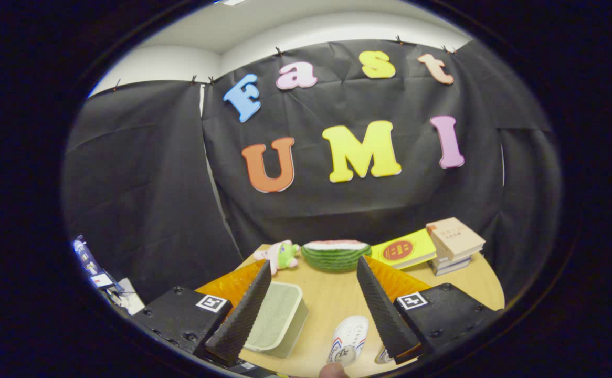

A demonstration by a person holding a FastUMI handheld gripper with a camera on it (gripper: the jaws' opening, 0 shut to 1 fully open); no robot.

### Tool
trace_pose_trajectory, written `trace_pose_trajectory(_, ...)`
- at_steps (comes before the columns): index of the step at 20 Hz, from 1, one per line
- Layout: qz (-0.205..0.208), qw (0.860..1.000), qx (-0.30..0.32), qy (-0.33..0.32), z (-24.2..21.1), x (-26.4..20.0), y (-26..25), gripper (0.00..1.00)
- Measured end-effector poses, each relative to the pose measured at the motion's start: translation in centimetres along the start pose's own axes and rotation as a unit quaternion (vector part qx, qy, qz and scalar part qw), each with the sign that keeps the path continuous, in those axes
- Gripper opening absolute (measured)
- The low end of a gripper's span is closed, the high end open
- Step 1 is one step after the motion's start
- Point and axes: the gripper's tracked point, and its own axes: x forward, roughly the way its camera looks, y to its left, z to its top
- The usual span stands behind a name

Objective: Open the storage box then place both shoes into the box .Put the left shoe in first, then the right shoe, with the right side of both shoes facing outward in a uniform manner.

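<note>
My gripper (314,273) hangs above the wooden table (332,299), open wide, with nothing between its fingers. Below and between the fingers, beside the left one, sits the storage box (277,320), pale green with a lighter lid lying shut on top. A small white shoe (349,340) with striped trim lies on the table to the right of the box, close to the right finger. A sliver of a second white shoe (383,357) peeks out under the right finger; the rest is hidden.
Beyond the fingers at the table's far edge lie a pink and green plush toy (281,255), a watermelon-slice cushion (336,254), a yellow book (404,250) and a stack of books (454,244). A fingertip (332,371) of a person shows nearest me.
</note>
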Motion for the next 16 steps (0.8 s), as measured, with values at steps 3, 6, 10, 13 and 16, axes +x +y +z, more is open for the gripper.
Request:
trace_pose_trajectory(3,0.042,0.997,0.021,0.062,-4.5,1.3,1.1,1.00)
trace_pose_trajectory(6,0.076,0.989,0.042,0.121,-8.7,2.7,2.0,1.00)
trace_pose_trajectory(10,0.113,0.969,0.085,0.202,-14.2,5.0,2.8,1.00)
trace_pose_trajectory(13,0.123,0.952,0.117,0.254,-17.5,6.6,3.1,1.00)
trace_pose_trajectory(16,0.138,0.933,0.172,0.285,-19.7,8.5,4.1,1.00)
